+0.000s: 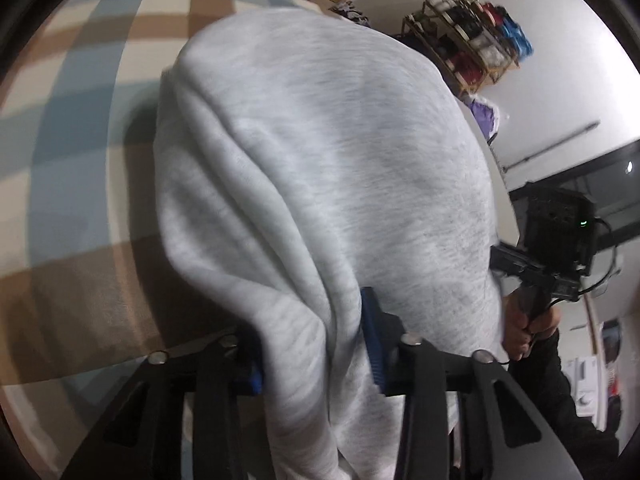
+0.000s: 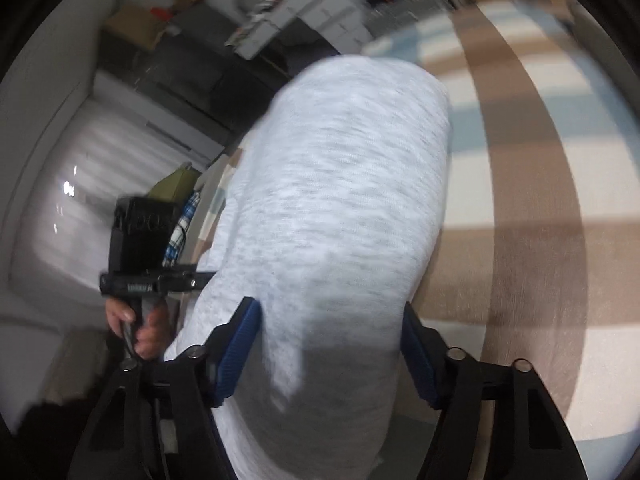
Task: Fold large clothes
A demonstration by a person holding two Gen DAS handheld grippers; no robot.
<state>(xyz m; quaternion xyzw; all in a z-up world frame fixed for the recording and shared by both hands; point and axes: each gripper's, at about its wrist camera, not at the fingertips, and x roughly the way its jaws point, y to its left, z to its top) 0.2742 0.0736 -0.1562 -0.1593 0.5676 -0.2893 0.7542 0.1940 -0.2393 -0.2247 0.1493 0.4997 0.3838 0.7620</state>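
Grey marled fabric fills both views: a large, soft garment (image 1: 320,184) bunched into thick folds, held up above a checked cover of tan, pale blue and cream squares (image 1: 80,160). Nearest the left wrist camera, the left hand-held gripper (image 1: 316,344) has its blue ribbed pads pressed against a gathered fold of the garment, which runs down between them and out of the bottom of the view, so it is gripping the cloth. In the right wrist view the right hand-held gripper (image 2: 332,352) stands wider, with a thick roll of the same garment (image 2: 340,200) filling the space between its blue pads (image 2: 240,344); the cloth touches both, though blur makes it hard to tell how firmly they bear on it.

Just beyond the garment, each camera sees the other tool. At the right edge of the left view a hand (image 1: 528,328) grasps a black handle under a black camera block showing a small green light. At the left of the right view another hand (image 2: 140,328) grips a like handle.

Farther off, the left view shows a wooden rack (image 1: 468,36) with red, blue and dark items against a white wall. The right view shows cardboard boxes (image 2: 136,24) and blurred clutter at the back
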